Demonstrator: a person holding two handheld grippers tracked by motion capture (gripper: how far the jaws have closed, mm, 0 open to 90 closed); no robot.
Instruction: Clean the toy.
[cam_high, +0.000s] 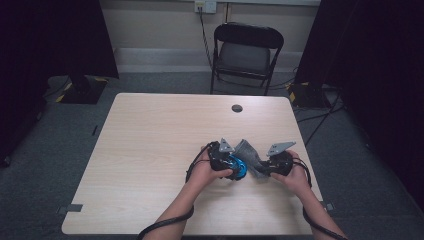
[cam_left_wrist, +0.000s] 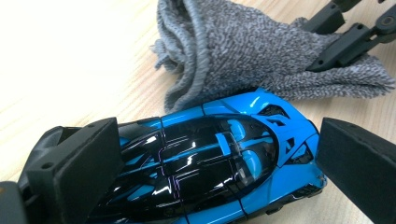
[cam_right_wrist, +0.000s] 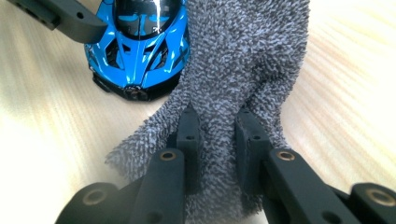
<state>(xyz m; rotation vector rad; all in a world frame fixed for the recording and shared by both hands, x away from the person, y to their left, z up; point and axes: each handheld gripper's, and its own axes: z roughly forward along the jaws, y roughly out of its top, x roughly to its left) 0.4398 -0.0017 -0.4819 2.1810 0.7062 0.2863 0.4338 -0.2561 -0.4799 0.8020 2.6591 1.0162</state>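
While the blue toy sports car (cam_left_wrist: 205, 158) sits on the wooden table (cam_high: 150, 150) near the person's edge, right of the middle, the left gripper (cam_left_wrist: 205, 163) has a pad at each end of it; the jaws stand wide, set along the car's length, and from where I look I cannot tell whether the pads actually press on the bodywork. Its black glazed roof catches the light. Just beside the car, touching its flank in the right gripper view, lies a grey terry cloth (cam_right_wrist: 243, 60), bunched and folded. The right gripper (cam_right_wrist: 217, 149) has its jaws drawn narrow on a fold of that cloth, the fabric pinched between the two black pads. In the high view the left hand (cam_high: 207, 170) and the right hand (cam_high: 295, 175) sit close together, with the car (cam_high: 238, 167) and the cloth (cam_high: 250, 157) between them. Farther off, a round grommet (cam_high: 237, 108) marks the table's far edge, and beyond it a black folding chair (cam_high: 245, 52) stands on the grey carpet
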